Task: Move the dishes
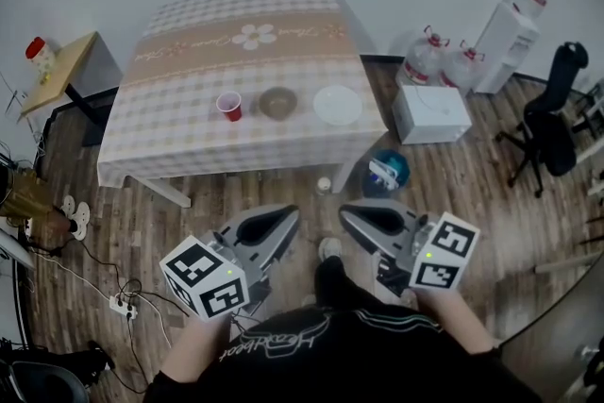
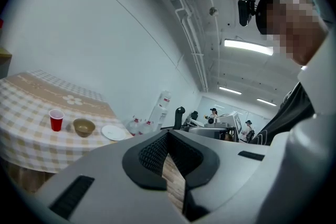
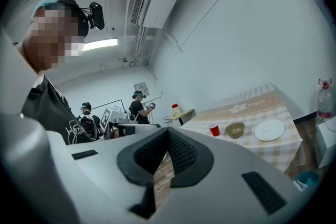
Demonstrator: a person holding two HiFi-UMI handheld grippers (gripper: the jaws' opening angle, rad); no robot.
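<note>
Checked cloth is spread over the table, where a cup, a bowl at its 3 o'clock and a plate further toward 3 are lined up by the near edge. The left gripper and right gripper are held low at 6 o'clock, well apart from the dishes, tips closed together on nothing. A pickup to come or a finished set-down is fitted equally, so no step can be fixed. The bowl's contents cannot be made out, and no destination is shown
</note>
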